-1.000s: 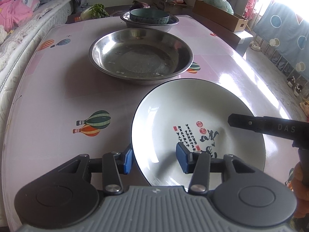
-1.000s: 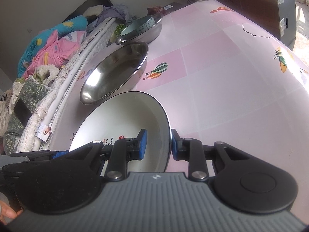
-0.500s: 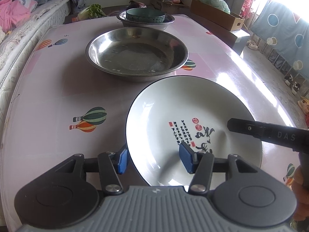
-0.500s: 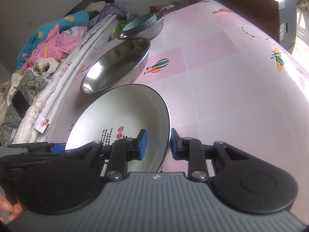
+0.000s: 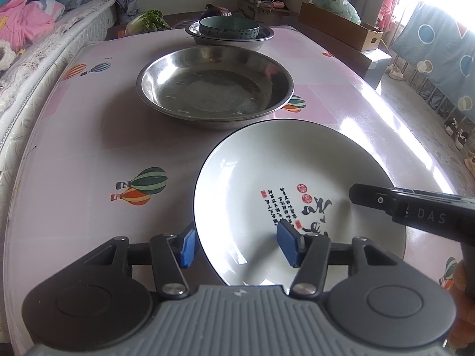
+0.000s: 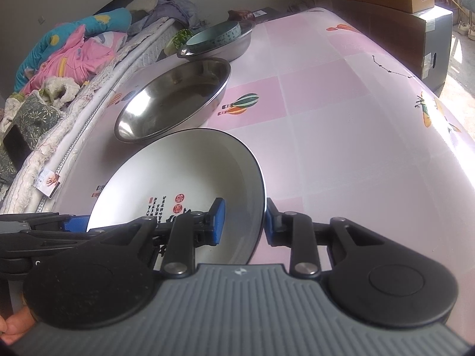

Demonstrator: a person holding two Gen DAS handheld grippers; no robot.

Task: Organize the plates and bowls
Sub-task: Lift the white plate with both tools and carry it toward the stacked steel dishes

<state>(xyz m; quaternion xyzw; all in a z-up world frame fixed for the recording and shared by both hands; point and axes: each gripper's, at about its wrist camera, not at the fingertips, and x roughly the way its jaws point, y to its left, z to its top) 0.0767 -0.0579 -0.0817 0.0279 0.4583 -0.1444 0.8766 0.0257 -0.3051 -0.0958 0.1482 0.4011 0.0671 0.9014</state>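
A white plate (image 5: 267, 178) with a dark rim and black calligraphy lies tilted over the pink table (image 5: 74, 148). My right gripper (image 6: 243, 222) is shut on the right part of its rim, one pad inside and one outside. My left gripper (image 5: 237, 246) stands open astride the plate's near-left rim, with neither pad pressing. A black finger (image 5: 374, 198) of the right gripper reaches over the plate. Beyond the plate sits a large empty steel basin (image 5: 215, 89). Farther back, a teal bowl (image 5: 228, 28) rests inside a second steel basin (image 5: 261, 40).
A bed with piled bedding (image 5: 29, 29) runs along the table's left side. Leafy greens (image 5: 148, 20) and a cardboard box (image 5: 341, 26) lie past the far end. To the right the table drops off to the floor (image 5: 430, 103).
My left gripper's jaws have widened and let go of the plate's rim. The right gripper has rolled slightly with the plate still in it.
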